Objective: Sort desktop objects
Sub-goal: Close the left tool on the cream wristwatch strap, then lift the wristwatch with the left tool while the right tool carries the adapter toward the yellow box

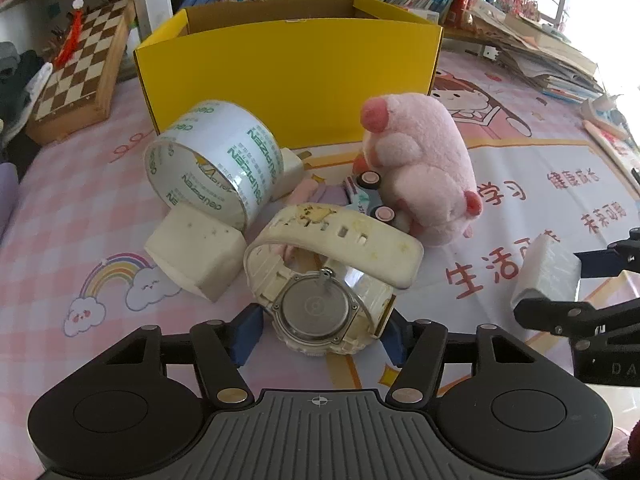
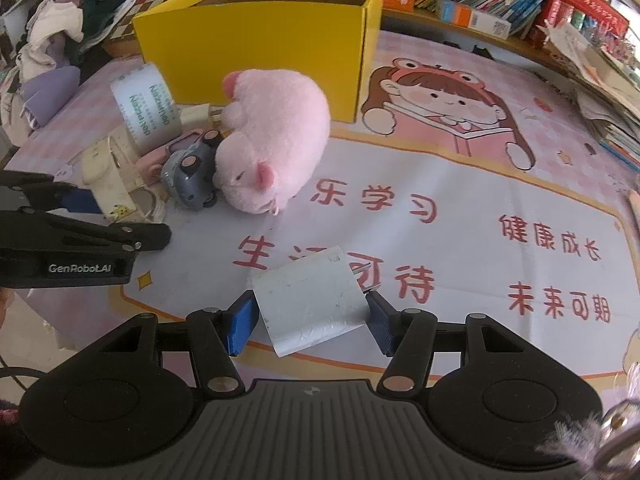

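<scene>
**Grippers on the watch and the white pack**

Left gripper [image 1: 320,330] has its blue pads on either side of a cream wristwatch [image 1: 320,308]; both pads look to be touching the case, so I read it as pinching the watch, whose strap arches away from me. Just beyond it on the left I see a cream block [image 1: 196,250], with a roll of printed packing tape [image 1: 216,160] leaning behind it. Ahead and to the right, a pink plush pig [image 1: 420,168] lies against a small toy car [image 1: 370,196]. A yellow cardboard box [image 1: 288,80] stands farther back. My right gripper [image 2: 310,324] grips a white rectangular pack [image 2: 312,304], pads pressed to its two sides, over the cartoon desk mat [image 2: 460,184].
</scene>
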Motion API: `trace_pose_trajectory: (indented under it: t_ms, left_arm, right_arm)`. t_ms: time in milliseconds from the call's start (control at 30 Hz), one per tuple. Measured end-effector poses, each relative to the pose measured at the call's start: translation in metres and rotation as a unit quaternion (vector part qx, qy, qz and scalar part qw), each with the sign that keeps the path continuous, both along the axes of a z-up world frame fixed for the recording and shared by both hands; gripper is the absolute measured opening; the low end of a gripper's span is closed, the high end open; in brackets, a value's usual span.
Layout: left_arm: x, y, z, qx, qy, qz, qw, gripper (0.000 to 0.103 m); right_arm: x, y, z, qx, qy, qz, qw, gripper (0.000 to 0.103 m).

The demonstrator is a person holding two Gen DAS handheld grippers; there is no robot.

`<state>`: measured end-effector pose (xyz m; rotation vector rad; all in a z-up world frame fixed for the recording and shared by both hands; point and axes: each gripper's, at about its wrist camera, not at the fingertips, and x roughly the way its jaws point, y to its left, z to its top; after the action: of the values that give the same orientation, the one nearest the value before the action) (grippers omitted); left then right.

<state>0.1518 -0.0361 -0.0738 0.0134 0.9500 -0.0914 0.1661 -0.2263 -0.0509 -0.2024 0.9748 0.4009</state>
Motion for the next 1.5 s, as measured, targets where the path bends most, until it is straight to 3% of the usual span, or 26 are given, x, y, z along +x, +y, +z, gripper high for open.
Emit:
trace_pose_trajectory:
  t_ms: [867,1200,1500]
  left_arm:
    - [-0.034,0.025,0.032,-0.008,-0.063,0.004,0.9980,0.060]
    - [-0.038,0.034,0.050,-0.012,-0.102,0.012,0.9947,0.060]
    - [-0.021,0.028,0.077,0.006,-0.149,-0.001,0.9888,0.060]
  right_arm:
    - [-0.013,0.033,0.021,0.005,-0.035,0.025,0.999,0.056]
    - [-0.002,0.046,0.043,0.026,-0.079,0.048,0.995,0.056]
    - [0.021,0.045,0.071,0.055,-0.122,0.055,0.989,0.056]
